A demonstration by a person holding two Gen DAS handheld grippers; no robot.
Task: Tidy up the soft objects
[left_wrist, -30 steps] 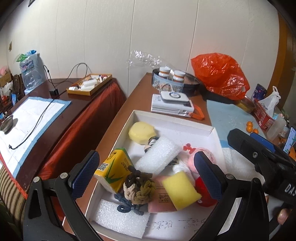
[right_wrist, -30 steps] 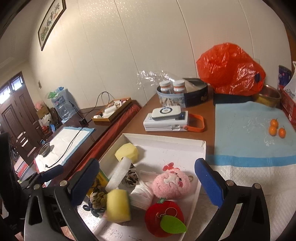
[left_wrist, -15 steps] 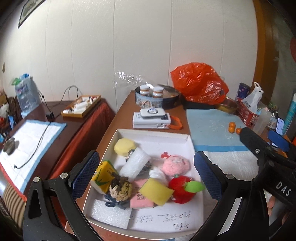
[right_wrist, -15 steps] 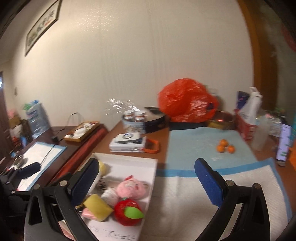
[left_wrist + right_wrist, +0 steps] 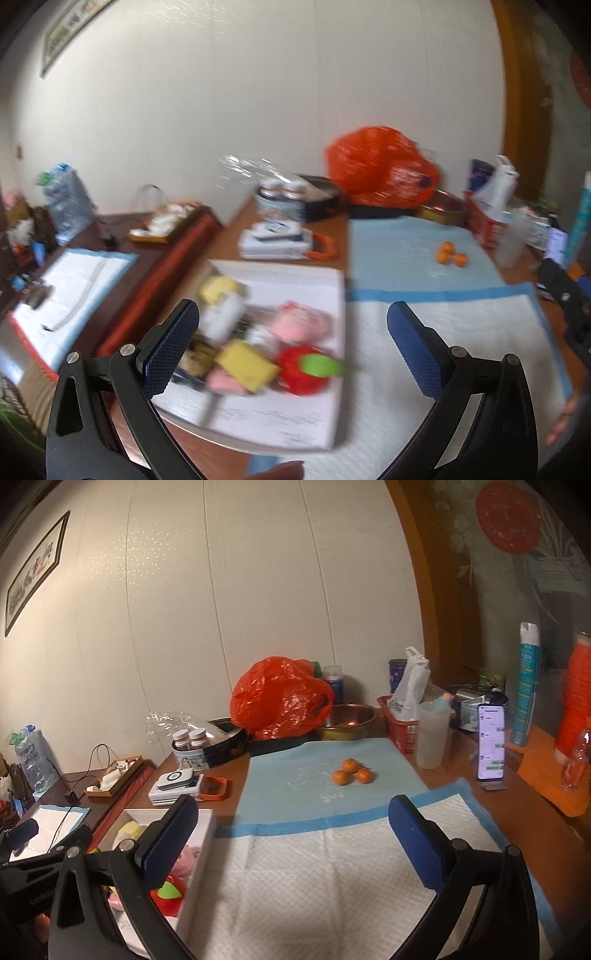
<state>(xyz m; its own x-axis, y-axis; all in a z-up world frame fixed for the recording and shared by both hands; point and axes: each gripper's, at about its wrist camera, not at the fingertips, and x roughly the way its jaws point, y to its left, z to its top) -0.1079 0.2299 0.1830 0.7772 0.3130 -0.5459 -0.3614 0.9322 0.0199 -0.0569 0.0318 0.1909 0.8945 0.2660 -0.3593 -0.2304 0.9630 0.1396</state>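
Soft toys (image 5: pixel 295 354) sit heaped in my white box (image 5: pixel 332 424), pad (image 5: pixel 325 886) bare, both claws (image 5: pixel 291 354) (image 5: pixel 291 845) wide and empty: sorted or pending, unclear.

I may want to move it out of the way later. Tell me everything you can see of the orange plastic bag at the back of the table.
The orange plastic bag is thin, glossy, crinkled film, bulging as if stuffed full, its contents hidden. It sits upright against the white wall, at the far end of the table. Its base rests on a dark tray, between a brass-coloured bowl and a round tin. No gripper is near it.
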